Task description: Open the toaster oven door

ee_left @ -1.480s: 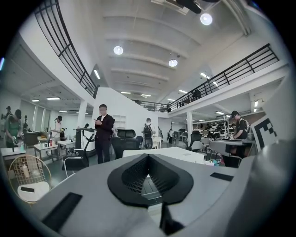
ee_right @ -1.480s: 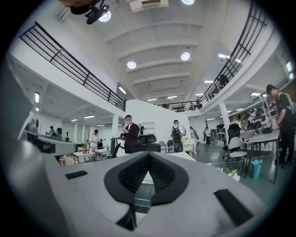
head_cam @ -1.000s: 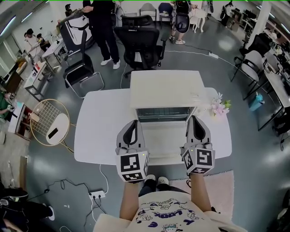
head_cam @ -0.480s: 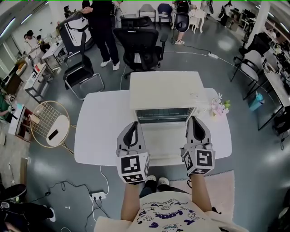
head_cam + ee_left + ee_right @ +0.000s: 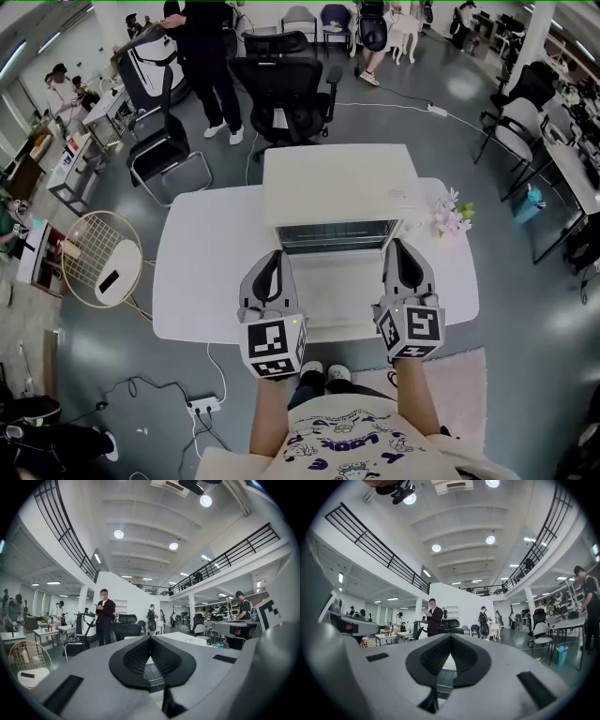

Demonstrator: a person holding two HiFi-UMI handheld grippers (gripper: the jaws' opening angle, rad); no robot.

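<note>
The cream toaster oven [image 5: 339, 183] stands at the back of the white table [image 5: 202, 272]. Its door [image 5: 337, 295] lies folded down flat toward me, and the wire rack [image 5: 336, 236] inside shows. My left gripper [image 5: 272, 259] hovers over the door's left edge with its jaws together and nothing in them. My right gripper [image 5: 401, 247] hovers over the door's right edge, jaws also together and empty. In the left gripper view the left gripper [image 5: 150, 638] closes to a point over the rack. The right gripper view shows the right gripper [image 5: 450, 636] the same way.
A small bunch of pink flowers [image 5: 451, 217] sits on the table right of the oven. A black office chair [image 5: 286, 89] and a standing person [image 5: 202, 52] are behind the table. A round wire fan guard [image 5: 98, 255] is on the floor to the left, and a power strip [image 5: 202, 404] lies near my feet.
Both grippers stay where they were over the open door. Only the head camera has shifted slightly.
</note>
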